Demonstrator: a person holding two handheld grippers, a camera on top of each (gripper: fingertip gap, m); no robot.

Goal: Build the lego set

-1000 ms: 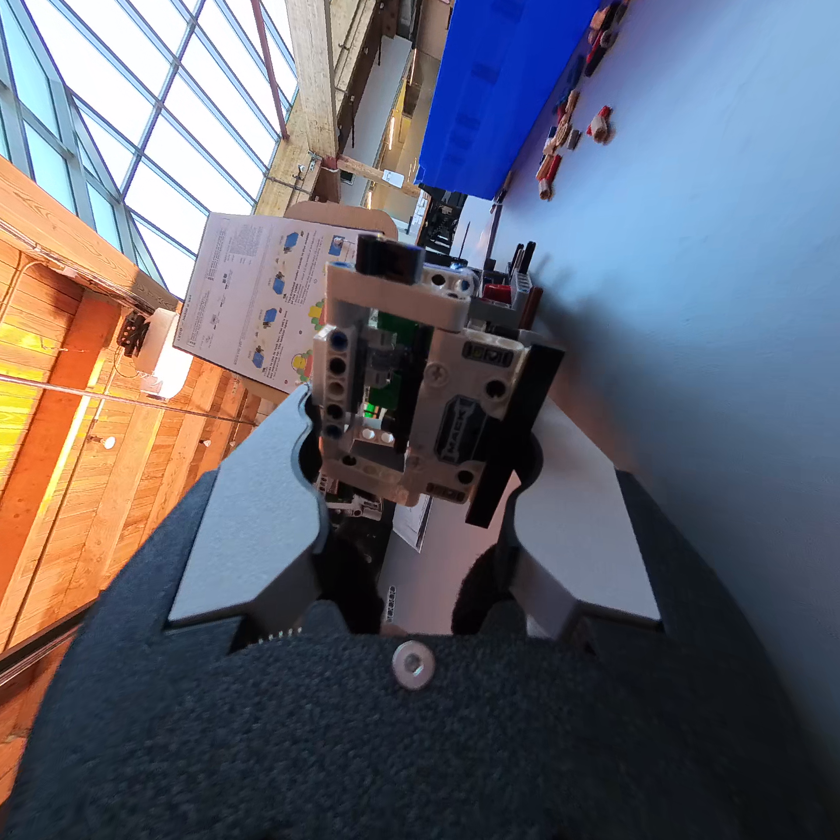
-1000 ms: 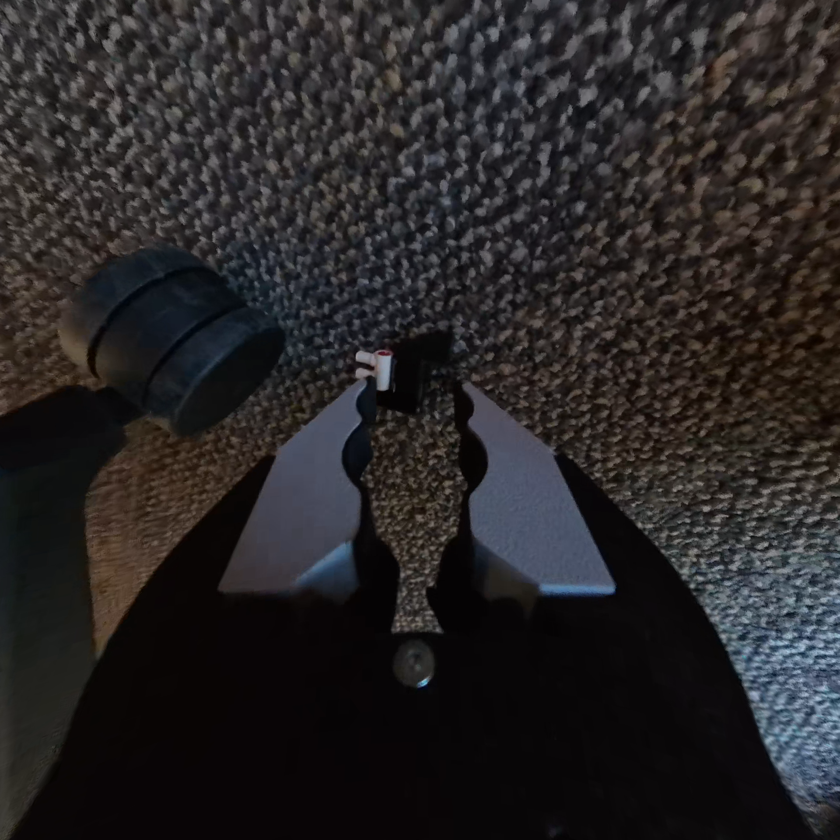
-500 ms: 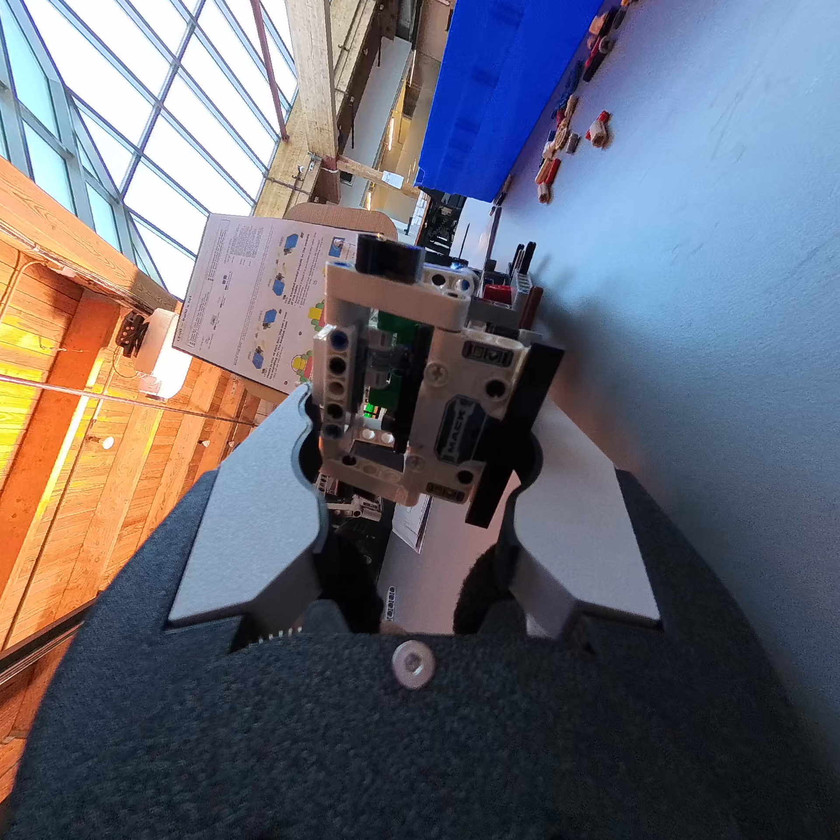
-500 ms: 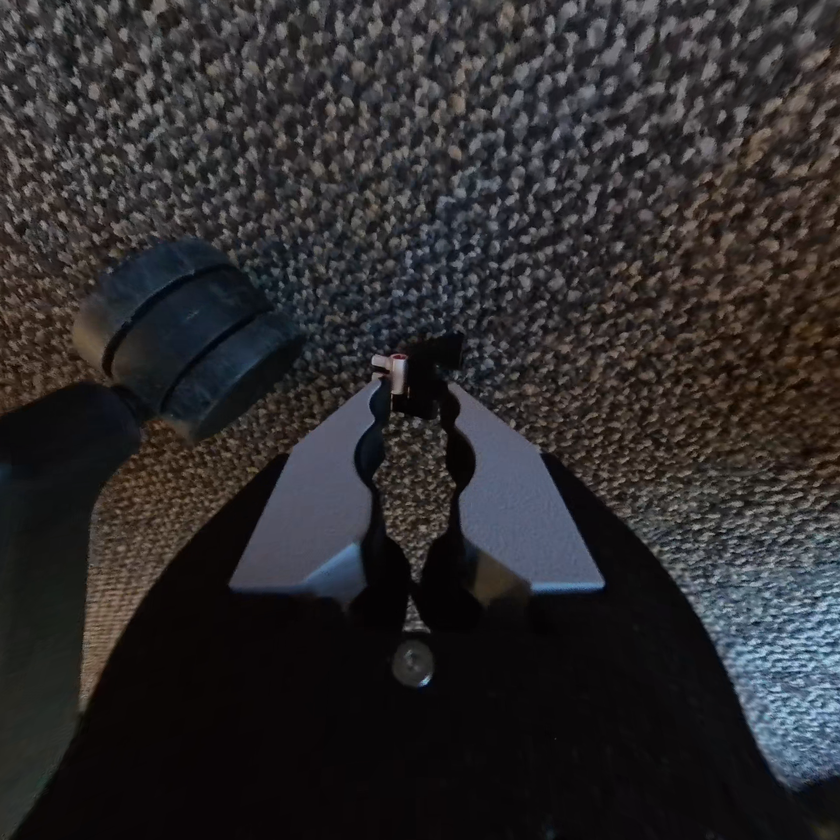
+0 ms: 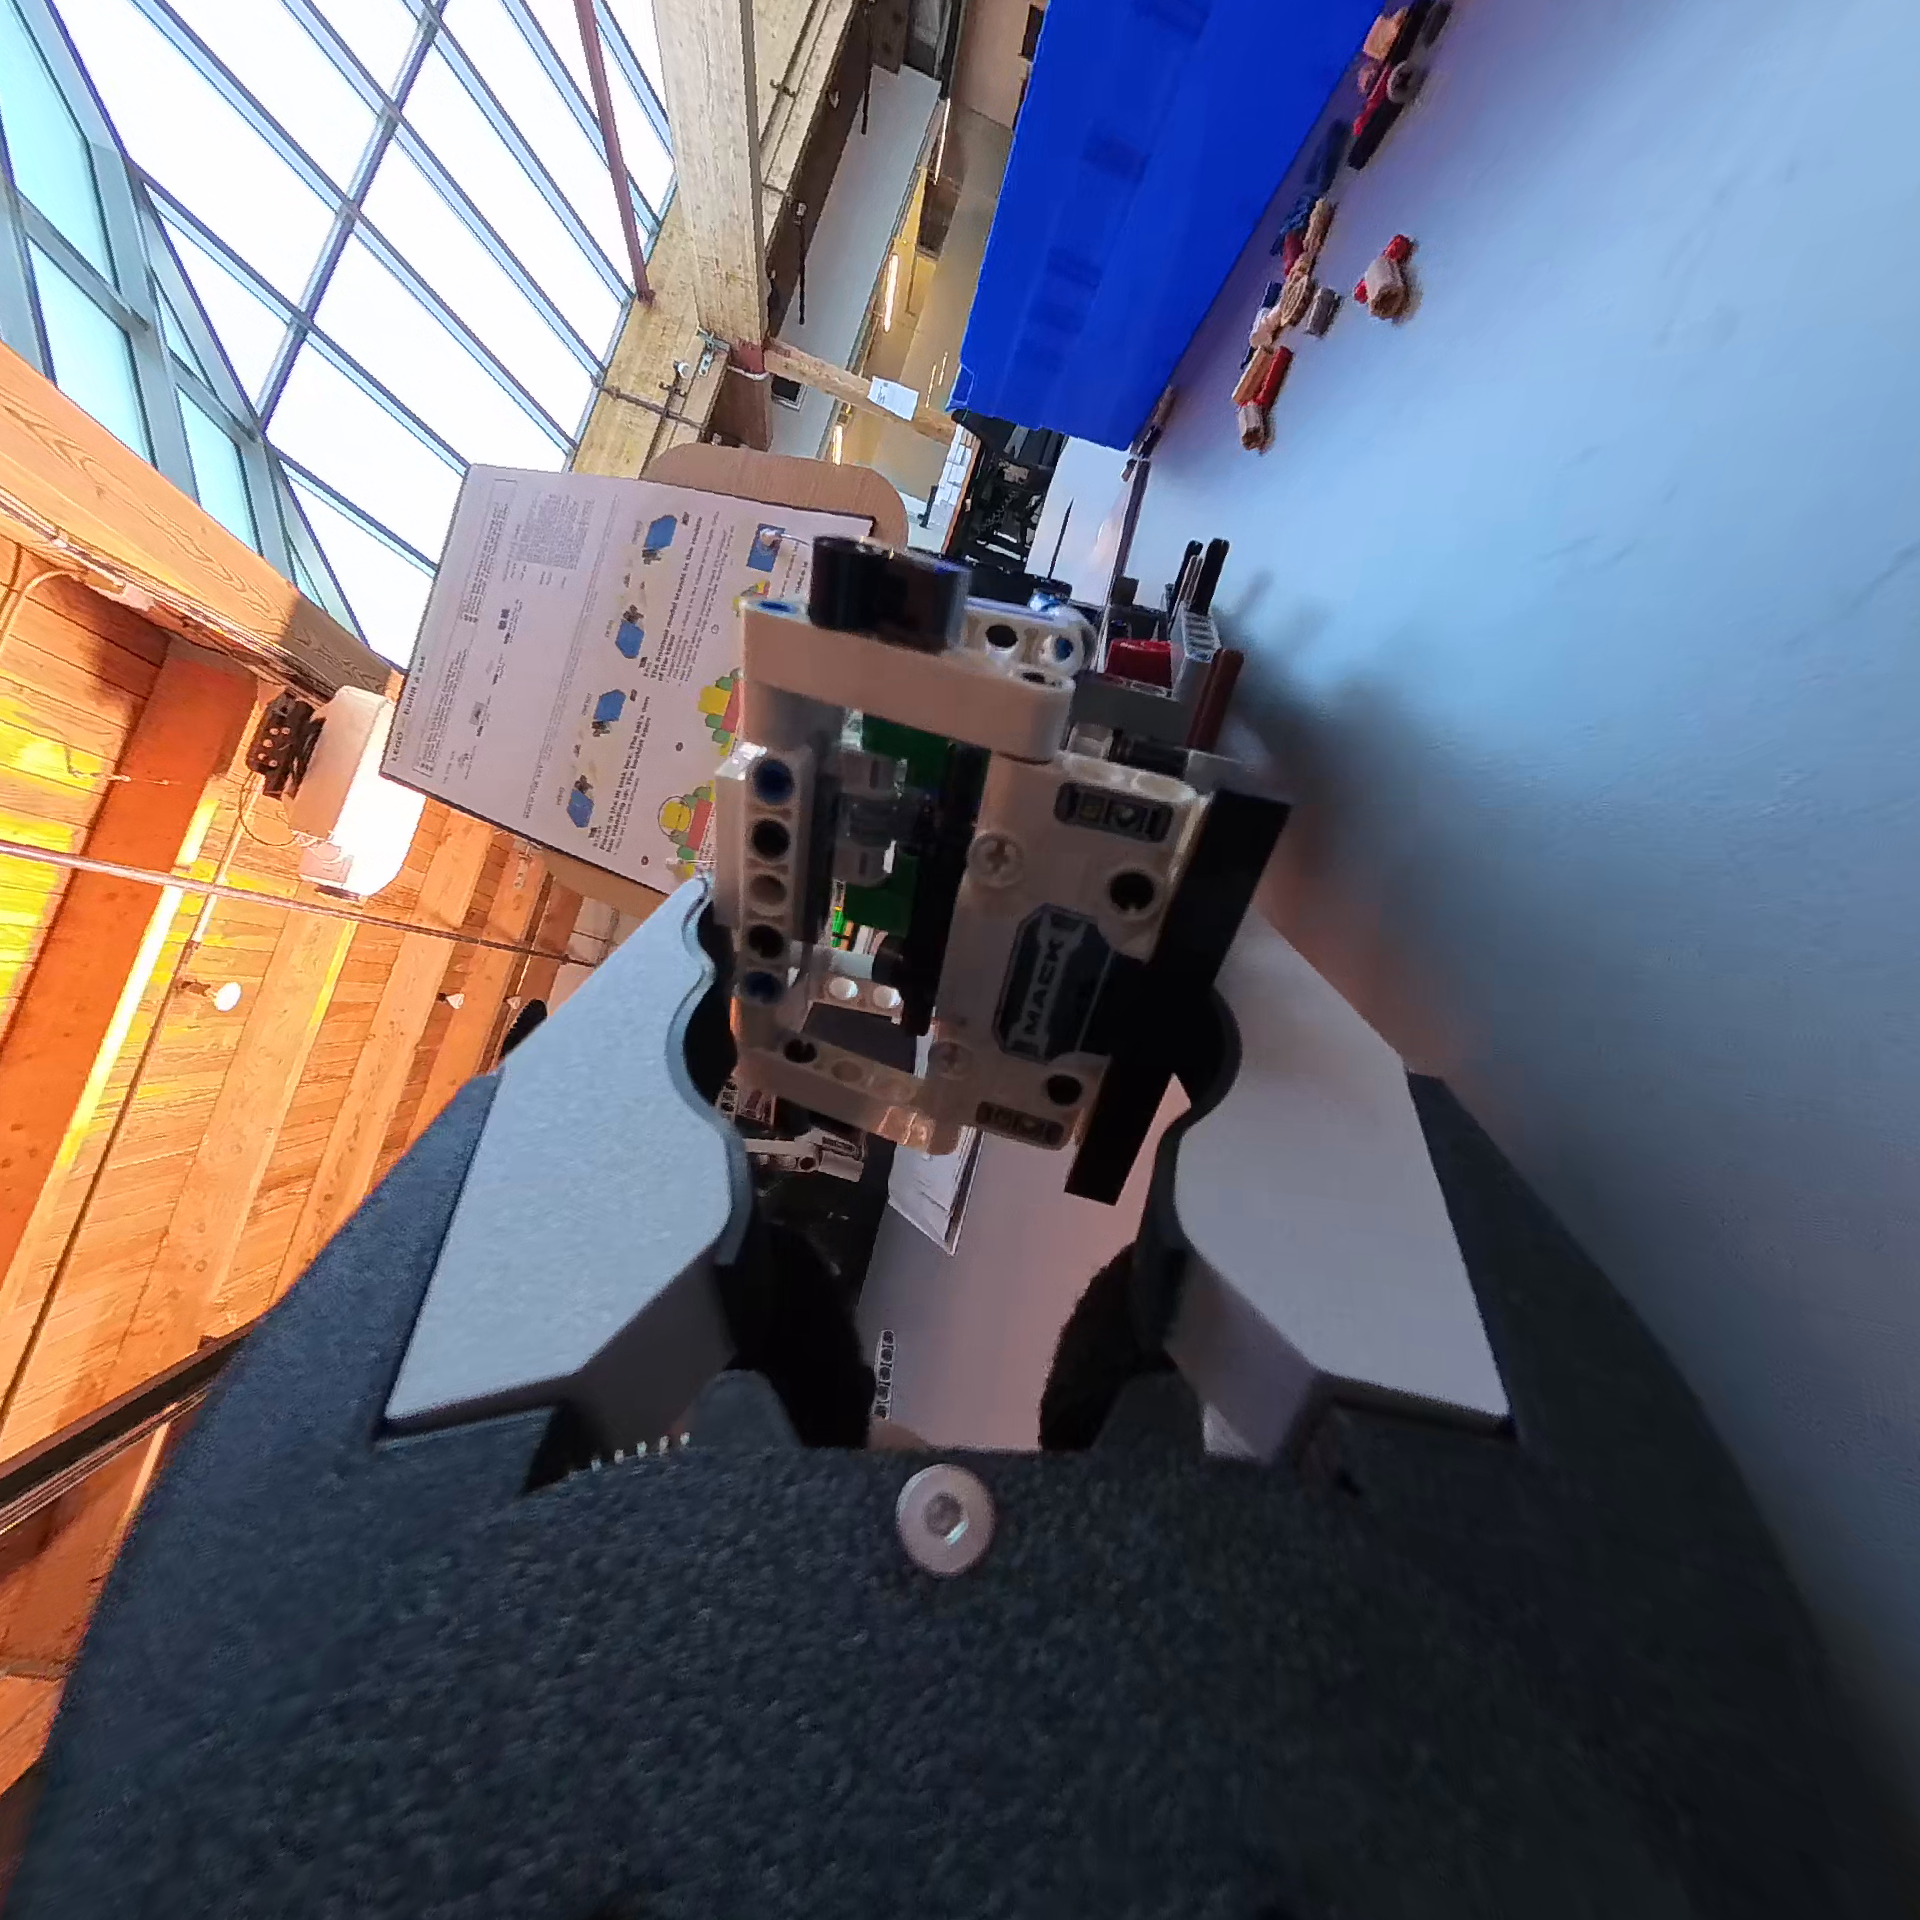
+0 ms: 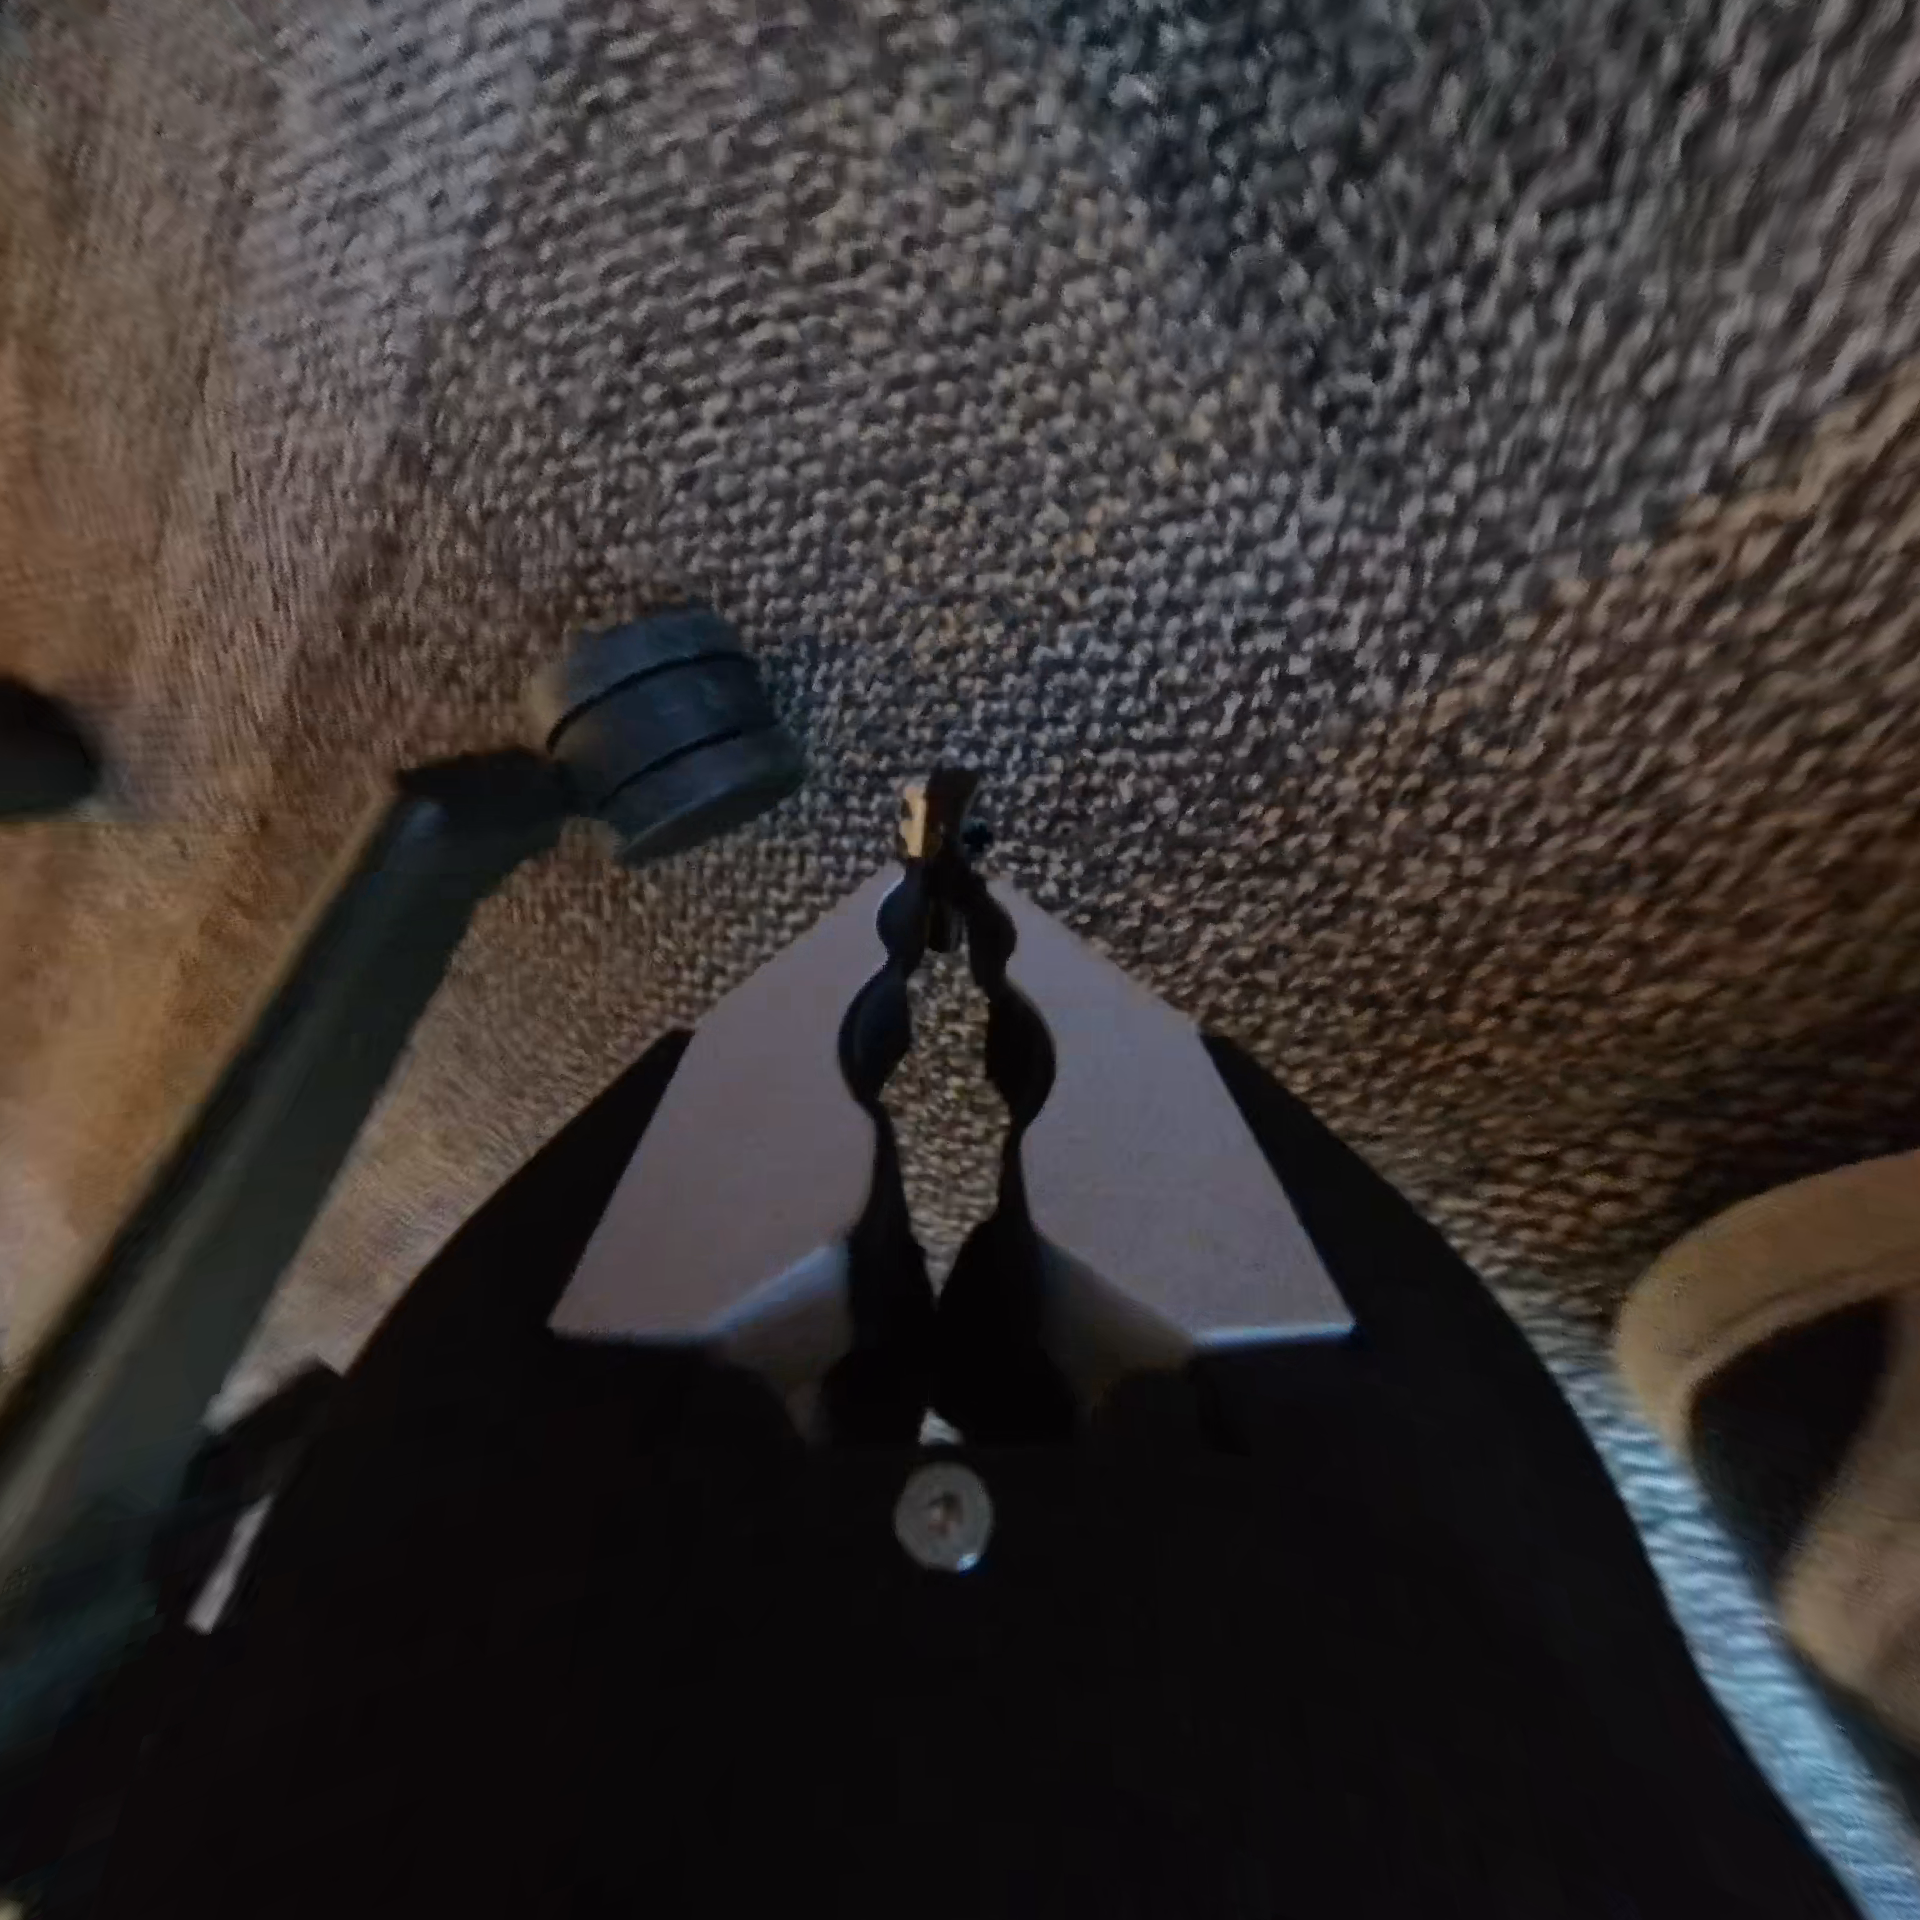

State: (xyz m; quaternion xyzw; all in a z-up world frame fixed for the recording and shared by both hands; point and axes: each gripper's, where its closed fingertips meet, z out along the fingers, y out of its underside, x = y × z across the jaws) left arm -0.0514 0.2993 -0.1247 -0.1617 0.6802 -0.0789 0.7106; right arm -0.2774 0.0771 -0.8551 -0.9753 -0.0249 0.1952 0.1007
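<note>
Between the left tool's fingers: left tool [image 5: 961,1013] closed onto a part-built lego assembly [image 5: 966,894], grey and white beams with a black panel on its right side and green showing inside; held off the bench.
Writing on the assembly: a badge-like sticker and small printed tiles on its white front plate; wording not given.
Just beyond the assembly, left: an instruction sheet [image 5: 592,675] propped upright against brown cardboard, printed with small diagrams and lines of text.
Right of the left tool: pale bench [image 5: 1662,727] running away from the camera, the view tipped sideways.
Farther along the bench: loose lego pieces [image 5: 1309,312] in red, tan and white, scattered near a blue bin [image 5: 1122,208].
Room past the left tool: orange timber wall [image 5: 156,987] on the left, a large grid of glazed panes [image 5: 312,208] above it, timber beams beyond.
At the right tool's tips: right tool [image 6: 940,894] nearly closed, pinching a small dark lego piece [image 6: 940,831] with a tan end; picture is blurred and dim.
Below the right tool: speckled grey-brown carpet [image 6: 1247,468] on the floor.
Left of the right tool's tips: a black chair castor [image 6: 670,717] on a dark leg, standing on the carpet.
Lower right of the right tool: a tan curved shape [image 6: 1787,1320], too blurred to identify.
</note>
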